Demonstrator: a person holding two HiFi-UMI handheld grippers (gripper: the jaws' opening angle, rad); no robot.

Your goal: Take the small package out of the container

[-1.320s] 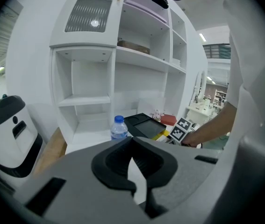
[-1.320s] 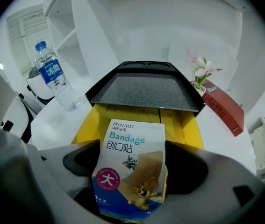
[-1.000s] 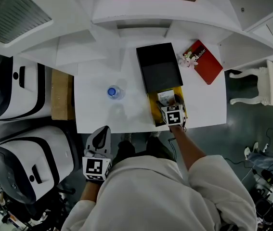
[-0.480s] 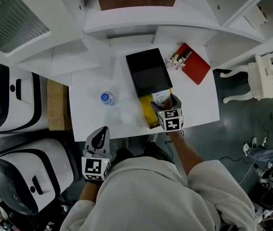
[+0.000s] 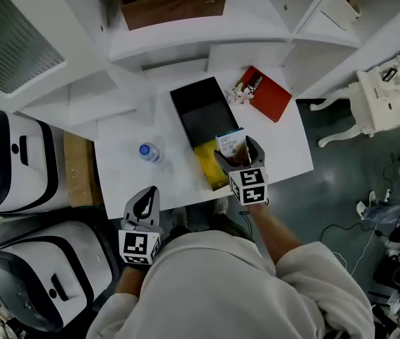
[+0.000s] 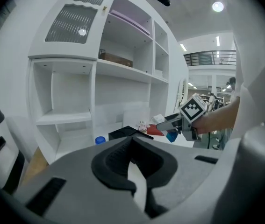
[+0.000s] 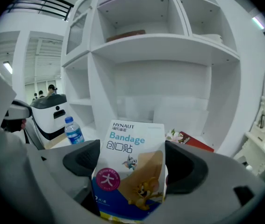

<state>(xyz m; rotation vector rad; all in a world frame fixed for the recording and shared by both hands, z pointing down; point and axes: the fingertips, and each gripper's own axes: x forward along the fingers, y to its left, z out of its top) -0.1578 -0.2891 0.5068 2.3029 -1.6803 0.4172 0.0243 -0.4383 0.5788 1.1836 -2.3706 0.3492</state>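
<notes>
Small package (image 7: 131,169) in right claw (image 5: 235,149) (clamped)

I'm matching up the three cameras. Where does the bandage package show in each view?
Head view: bandage package just right of centre, in the right gripper.
Left gripper view: package small, right of centre, at that gripper's tip.
Right gripper view: package bottom centre, between the jaws.
Shared landmark: water bottle.

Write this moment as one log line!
right gripper: jaws shut on bandage package | position: held above container | left gripper: jaws shut, empty
</notes>
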